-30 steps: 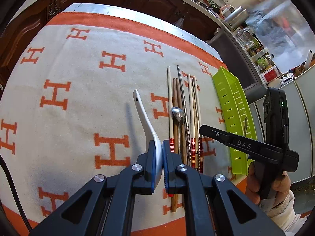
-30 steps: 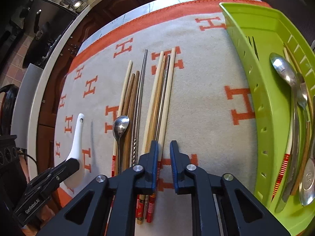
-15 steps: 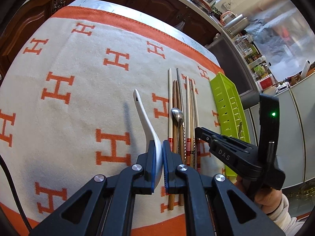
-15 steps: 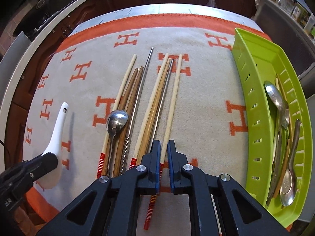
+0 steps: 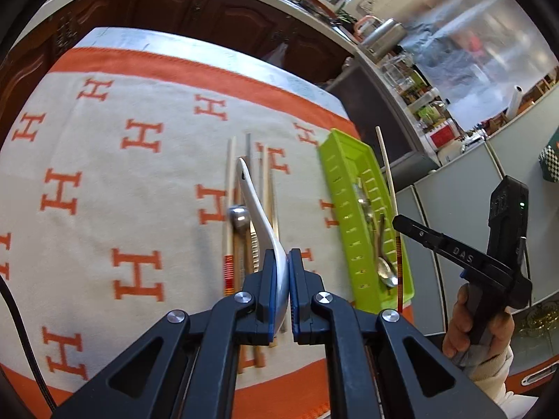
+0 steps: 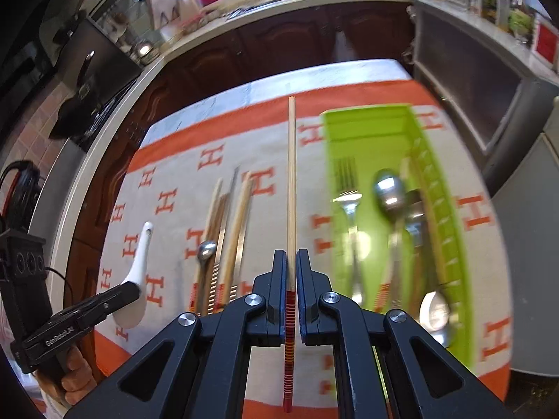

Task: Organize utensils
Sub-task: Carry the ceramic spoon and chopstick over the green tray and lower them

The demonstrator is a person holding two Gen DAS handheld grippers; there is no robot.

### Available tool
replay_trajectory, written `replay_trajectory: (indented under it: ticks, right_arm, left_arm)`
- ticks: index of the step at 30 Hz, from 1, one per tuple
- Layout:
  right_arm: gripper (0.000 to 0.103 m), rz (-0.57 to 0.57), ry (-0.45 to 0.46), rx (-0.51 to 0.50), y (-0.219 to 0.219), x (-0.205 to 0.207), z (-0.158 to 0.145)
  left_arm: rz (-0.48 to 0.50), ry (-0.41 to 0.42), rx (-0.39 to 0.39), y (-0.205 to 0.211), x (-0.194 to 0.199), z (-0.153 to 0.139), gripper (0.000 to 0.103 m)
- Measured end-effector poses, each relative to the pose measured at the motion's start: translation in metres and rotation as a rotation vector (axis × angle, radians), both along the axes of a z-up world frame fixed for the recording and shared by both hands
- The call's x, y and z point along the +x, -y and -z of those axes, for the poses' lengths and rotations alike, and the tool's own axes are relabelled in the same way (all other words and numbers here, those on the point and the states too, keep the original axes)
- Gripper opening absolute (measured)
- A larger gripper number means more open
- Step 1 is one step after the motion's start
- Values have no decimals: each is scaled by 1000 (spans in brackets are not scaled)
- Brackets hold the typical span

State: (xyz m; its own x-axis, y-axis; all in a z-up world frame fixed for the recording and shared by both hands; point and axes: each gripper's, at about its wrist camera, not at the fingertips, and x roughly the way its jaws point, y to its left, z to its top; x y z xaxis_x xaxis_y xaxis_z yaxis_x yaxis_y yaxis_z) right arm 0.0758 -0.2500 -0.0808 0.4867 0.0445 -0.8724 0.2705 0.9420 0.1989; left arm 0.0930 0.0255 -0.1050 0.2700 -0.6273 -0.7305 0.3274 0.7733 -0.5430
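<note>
My left gripper (image 5: 288,262) is shut on a white ceramic spoon (image 5: 256,209) and holds it above the chopsticks (image 5: 265,188) and a metal spoon (image 5: 239,217) lying on the cloth. My right gripper (image 6: 292,262) is shut on a pale chopstick with a red-striped end (image 6: 291,181), raised off the cloth left of the green tray (image 6: 370,132). The tray holds a fork (image 6: 347,202), spoons (image 6: 387,188) and a chopstick. In the left wrist view the right gripper (image 5: 401,221) carries the chopstick (image 5: 386,167) over the tray (image 5: 346,160).
A white cloth with orange H marks (image 5: 104,181) covers the table. Dark cabinets and a cluttered counter (image 6: 279,3) stand behind. Grey appliances (image 5: 454,209) are at the right. The left gripper and hand show in the right wrist view (image 6: 129,291).
Both grippers have lifted. The left carried the white spoon up and to the right over the chopsticks. The right closed on one chopstick and raised it toward the green tray.
</note>
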Motion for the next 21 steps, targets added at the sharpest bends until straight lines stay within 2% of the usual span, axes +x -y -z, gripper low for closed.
replay_trajectory:
  ticks: [5, 9, 13, 15, 18, 21]
  right_arm:
    - [5, 39, -48, -18, 48, -5, 8]
    - [5, -11, -100, 8, 66, -4, 33]
    - [6, -23, -147, 114, 72, -5, 61]
    - [7, 20, -117, 157, 81, -11, 63]
    - [9, 93, -16, 231, 104, -26, 48]
    - [10, 133, 47, 245, 121, -39, 35]
  left_arm:
    - [58, 46, -9, 44, 0, -25, 4]
    - [107, 73, -2, 87, 1, -39, 4]
    - [156, 75, 12, 134, 0, -43, 4]
    - [170, 75, 23, 151, -2, -42, 4]
    - [189, 68, 45, 176, -3, -37, 4]
    - [202, 53, 72, 199, -3, -28, 4]
